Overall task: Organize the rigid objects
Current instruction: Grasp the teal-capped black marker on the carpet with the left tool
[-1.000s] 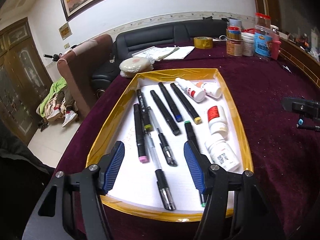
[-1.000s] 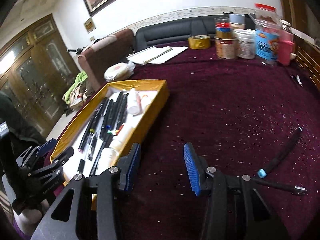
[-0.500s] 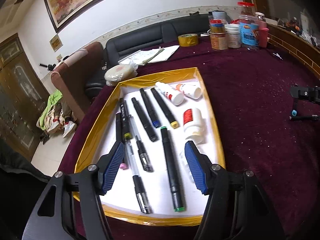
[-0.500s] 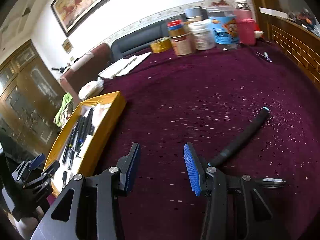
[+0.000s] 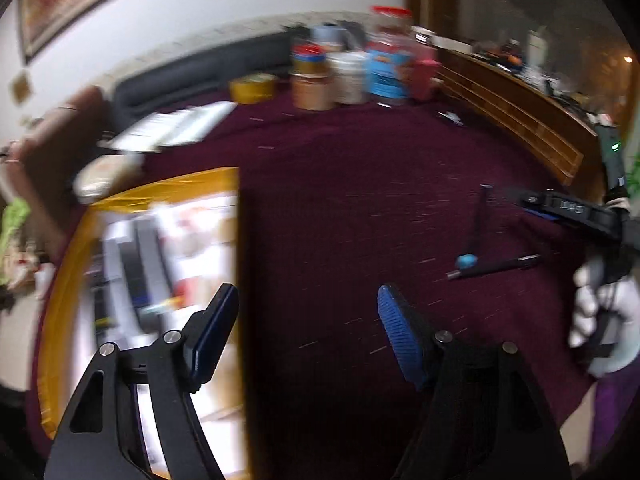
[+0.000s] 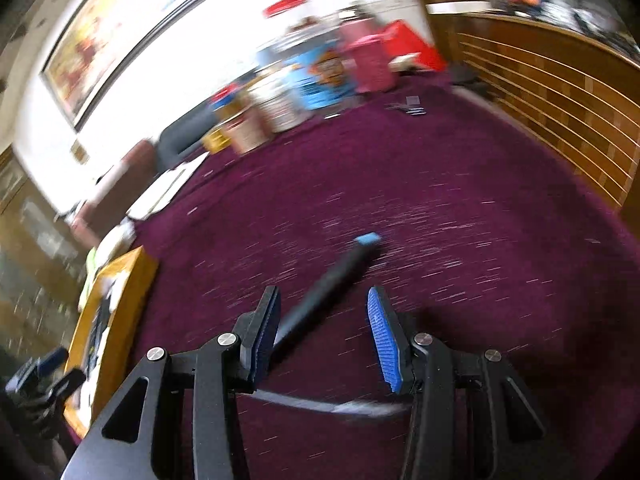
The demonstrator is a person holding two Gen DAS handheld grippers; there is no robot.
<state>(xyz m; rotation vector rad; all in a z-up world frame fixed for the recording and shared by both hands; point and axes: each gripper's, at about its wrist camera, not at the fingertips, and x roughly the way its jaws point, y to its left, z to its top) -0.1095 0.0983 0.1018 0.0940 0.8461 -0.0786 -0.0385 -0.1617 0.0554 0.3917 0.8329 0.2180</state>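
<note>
Left wrist view: camera swung right since last frame; left gripper [image 5: 304, 336] wide, empty, off tray [image 5: 60, 320] over cloth; marker [image 5: 476, 232] far right. Right wrist view: right gripper [image 6: 320, 328] wide, straddling marker [image 6: 320, 292], thin pen [image 6: 328, 404] beneath. Step: pickup; next, close on barrel. Labels blurred, unreadable.

A black marker with a light-blue end cap [image 6: 326, 286] lies flat on the maroon tablecloth [image 6: 460, 216], well out from the table's left edge. Just beside it lies a slimmer black pen with a silvery tip [image 5: 494, 267]. At the left edge sits the yellow-rimmed tray [image 5: 60, 280], holding blurred dark markers [image 5: 136, 256] and white bottles [image 5: 200, 236].
</note>
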